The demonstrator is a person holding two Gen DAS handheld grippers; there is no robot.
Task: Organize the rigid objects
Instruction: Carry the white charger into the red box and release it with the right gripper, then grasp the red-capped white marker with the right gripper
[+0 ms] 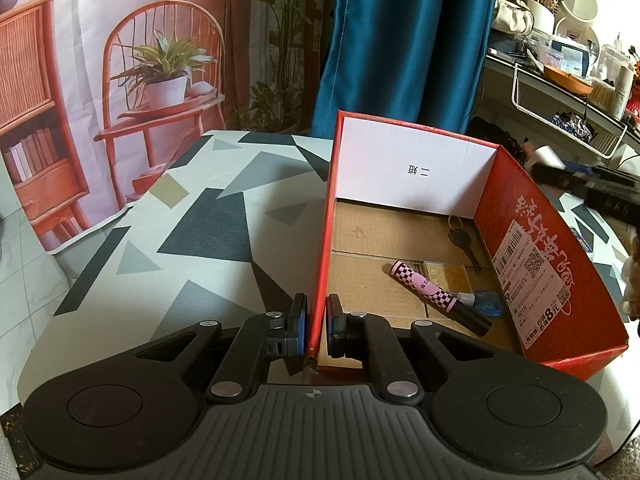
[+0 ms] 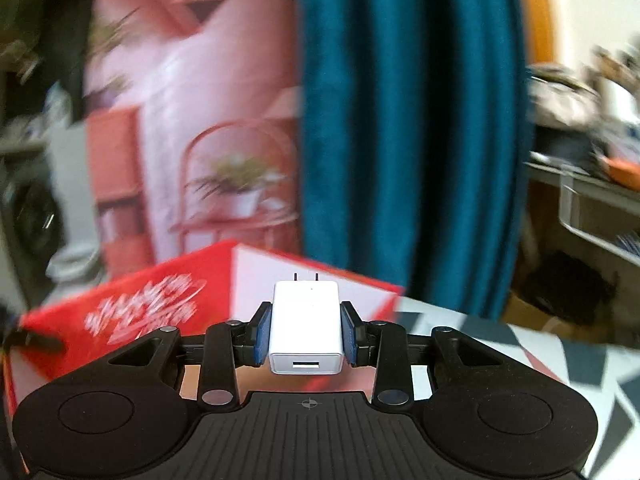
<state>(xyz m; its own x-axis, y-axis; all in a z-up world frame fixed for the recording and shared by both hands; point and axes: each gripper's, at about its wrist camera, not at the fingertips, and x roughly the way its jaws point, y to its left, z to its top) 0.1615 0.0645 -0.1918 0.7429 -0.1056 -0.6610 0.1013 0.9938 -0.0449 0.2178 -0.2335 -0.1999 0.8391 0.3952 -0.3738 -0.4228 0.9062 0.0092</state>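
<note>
My left tongs (image 1: pixel 317 330) pinch the red box (image 1: pixel 540 240) wall; my right tongs (image 2: pixel 306 330) grip a white charger (image 2: pixel 306 328) above the patterned desk (image 1: pixel 200 232).

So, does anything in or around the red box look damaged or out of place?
One thing: the near corner of the box is torn and frayed, just below where the left tongs pinch its wall. The key, pink tube and other small items lie flat inside; nothing is spilled.
</note>
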